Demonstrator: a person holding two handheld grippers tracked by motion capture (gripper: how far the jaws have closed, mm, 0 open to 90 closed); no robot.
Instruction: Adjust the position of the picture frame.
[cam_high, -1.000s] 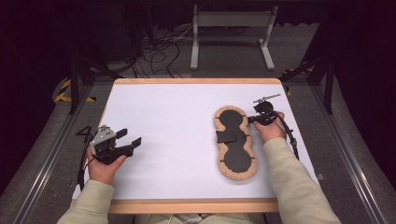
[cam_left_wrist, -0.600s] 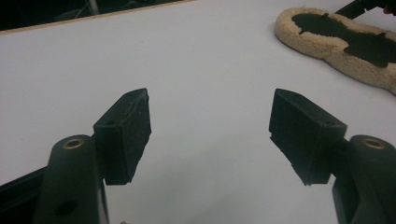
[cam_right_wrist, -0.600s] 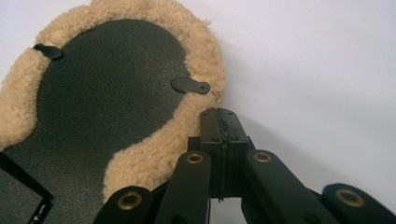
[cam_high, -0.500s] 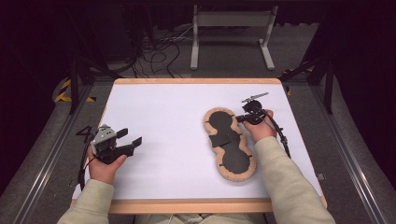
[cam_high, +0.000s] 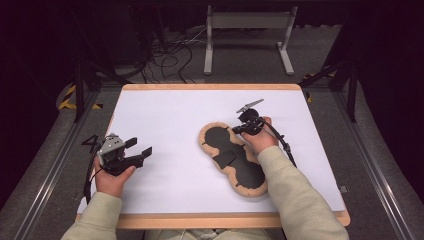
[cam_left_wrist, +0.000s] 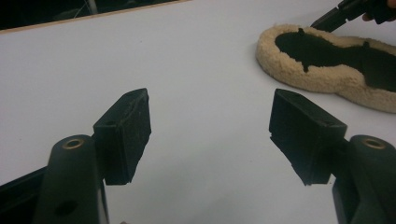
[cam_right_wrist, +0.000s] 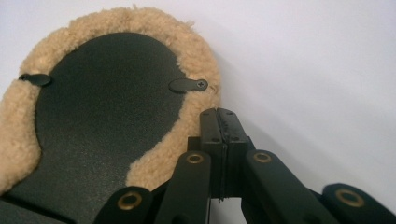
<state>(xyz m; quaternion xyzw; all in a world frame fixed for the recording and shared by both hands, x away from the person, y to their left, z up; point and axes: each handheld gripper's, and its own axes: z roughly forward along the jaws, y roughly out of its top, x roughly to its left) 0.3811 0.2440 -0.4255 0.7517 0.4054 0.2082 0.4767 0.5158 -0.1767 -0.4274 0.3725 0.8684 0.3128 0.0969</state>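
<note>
Lies flat on the white bench (cam_high: 165, 115), toward its right edge: a peanut-shaped fleece pad (cam_high: 231, 159) with a black plate on top, long axis slanting from the middle toward the near right corner. Presses against the pad's far fleece rim, jaws closed together with nothing visibly between them: the right tool (cam_high: 242, 127), probably nudging or pivoting the pad by its edge rather than lifting it. Waits near the left edge, jaws spread wide and empty, well apart from the pad: the left tool (cam_high: 141, 148), likely kept free for a later grip.

No readable text anywhere
</note>
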